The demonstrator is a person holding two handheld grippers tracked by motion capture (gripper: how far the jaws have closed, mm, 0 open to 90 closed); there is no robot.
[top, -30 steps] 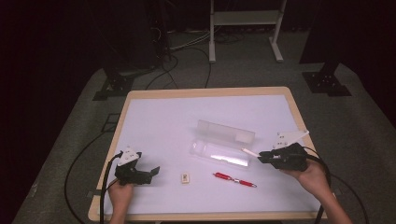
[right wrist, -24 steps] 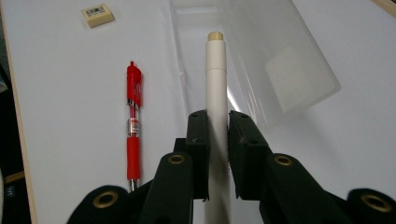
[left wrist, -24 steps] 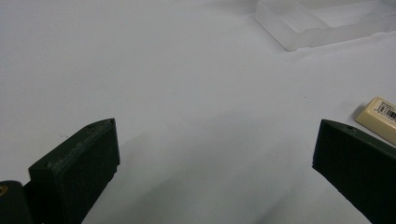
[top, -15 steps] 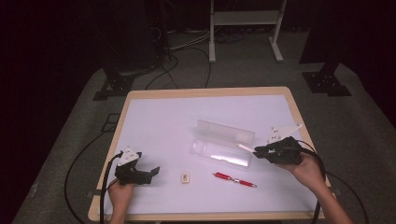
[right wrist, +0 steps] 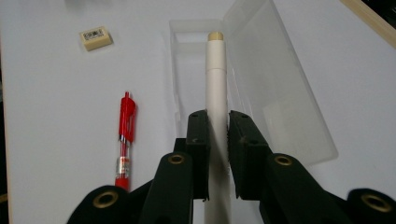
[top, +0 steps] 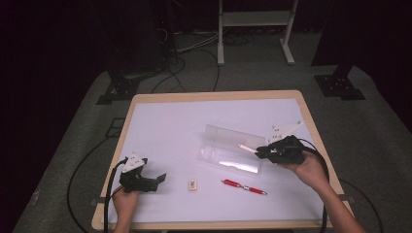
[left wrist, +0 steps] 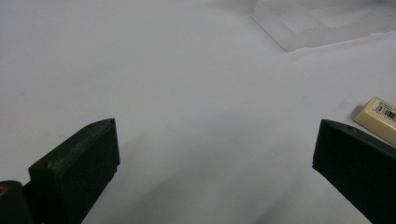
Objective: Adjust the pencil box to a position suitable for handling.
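Observation:
My right gripper (top: 262,151) (right wrist: 218,121) is shut on a white pen (right wrist: 215,79) (top: 247,148), which sticks out ahead of the jaws over the open clear plastic case (top: 228,150) (right wrist: 261,79). A red pen (top: 244,187) (right wrist: 125,135) lies on the white table in front of the case. A small cream eraser (top: 193,185) (right wrist: 95,38) (left wrist: 378,116) rests to the left of the red pen. At the table's front left my left gripper (top: 156,180) (left wrist: 212,163) is open with nothing between its fingers, low over the table and close to the eraser.
The white mat (top: 175,131) covers the wooden table (top: 214,94). Cables trail from both grippers over the table's front edge. A dark floor with stands and cables surrounds the table.
My right gripper has carried the white pen leftward and a little up, over the clear case. The left gripper has stayed where it was.

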